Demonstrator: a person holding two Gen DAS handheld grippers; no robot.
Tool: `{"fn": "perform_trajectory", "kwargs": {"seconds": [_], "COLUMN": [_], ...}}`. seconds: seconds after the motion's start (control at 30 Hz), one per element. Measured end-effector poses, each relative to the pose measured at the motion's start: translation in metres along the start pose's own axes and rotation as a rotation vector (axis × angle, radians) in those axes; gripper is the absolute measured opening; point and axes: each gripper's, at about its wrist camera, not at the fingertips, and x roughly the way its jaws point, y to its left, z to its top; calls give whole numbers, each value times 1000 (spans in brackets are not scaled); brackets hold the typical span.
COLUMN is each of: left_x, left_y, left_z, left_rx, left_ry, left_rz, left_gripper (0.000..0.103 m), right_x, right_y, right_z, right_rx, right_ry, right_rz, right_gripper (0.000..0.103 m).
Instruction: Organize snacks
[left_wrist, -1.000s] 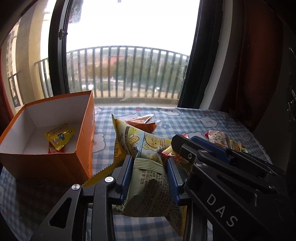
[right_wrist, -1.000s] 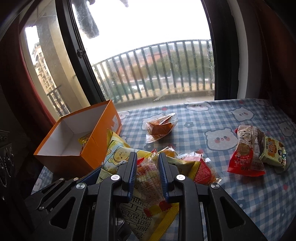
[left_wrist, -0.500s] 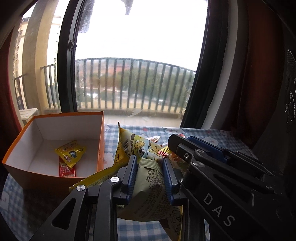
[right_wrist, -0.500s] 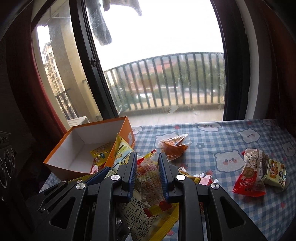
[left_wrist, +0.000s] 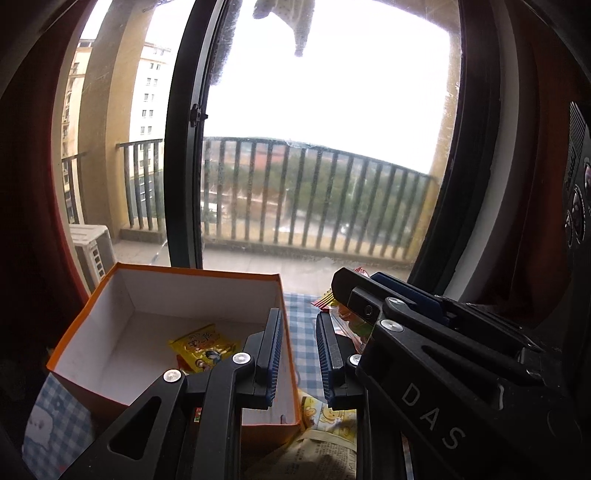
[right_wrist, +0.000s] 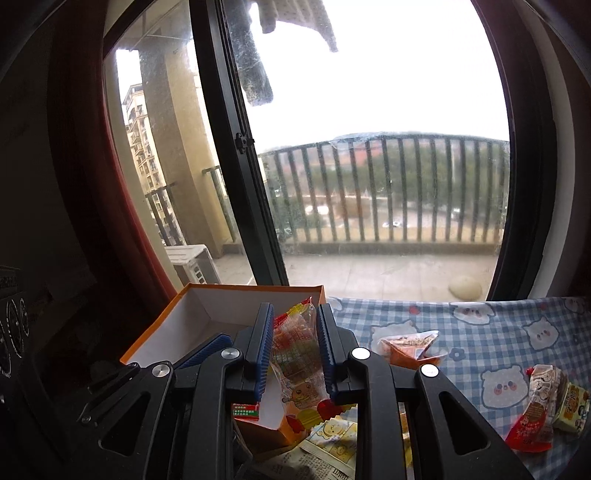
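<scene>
**Snack sort at the window table: one claw released, one clenched**

Left gripper (left_wrist: 299, 350) spread apart, nothing between the blue pads, hovering over the near right wall of the orange box (left_wrist: 92, 306). Right gripper (right_wrist: 295, 350) clamped on a clear red-and-orange snack packet (right_wrist: 297, 354), held up beside the box's right edge. Same gripper seen from the left wrist as a black body marked "DAS", crossing close on the right.

Inside the box: white lining, a yellow snack pouch (left_wrist: 203, 347) flat on the floor, a red-edged packet partly under it. Just outside the near right corner, a pale green cartoon-printed bag (left_wrist: 328, 435) lying on the cloth, below both grippers.

Surface: blue-and-white checked tablecloth (right_wrist: 480, 332) with bear faces and small flowers. On it, an orange-filled clear wrapper (right_wrist: 410, 350) near the middle; further right, a red packet (right_wrist: 532, 413) touching a small yellow-green packet (right_wrist: 570, 406).

Room: table pushed against a large dark-framed window (right_wrist: 236, 155). Beyond the glass, a balcony railing (right_wrist: 388, 192), trees, an apartment block at left, an air-conditioner unit (right_wrist: 192, 264) on the balcony floor, laundry hanging at top. Dark red curtains either side.
</scene>
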Motion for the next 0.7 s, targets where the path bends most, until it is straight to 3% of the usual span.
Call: {"fn": "perform_trajectory", "kwargs": {"seconds": [0.3, 0.43, 0.47, 0.5, 0.57, 0.6, 0.7], "left_x": [40, 52, 55, 56, 56, 55, 52], "left_y": [54, 72, 76, 80, 85, 86, 85], "left_z": [-9, -19, -22, -25, -27, -28, -30], "left_rx": [-68, -95, -104, -116, -137, -139, -146], "left_ry": [97, 143, 156, 166, 170, 166, 177], "left_rz": [120, 169, 172, 173, 184, 191, 187], "left_gripper": [18, 37, 44, 56, 72, 77, 81], "right_x": [76, 100, 104, 106, 106, 104, 101], "right_y": [30, 40, 41, 44, 47, 49, 52], "right_z": [-10, -20, -23, -25, -29, -30, -32], "right_rx": [0, -5, -15, -22, -26, -39, -62], "right_ry": [121, 154, 165, 174, 153, 142, 151], "right_rz": [118, 134, 135, 133, 122, 115, 105], "right_gripper": [27, 31, 43, 67, 90, 91, 91]}}
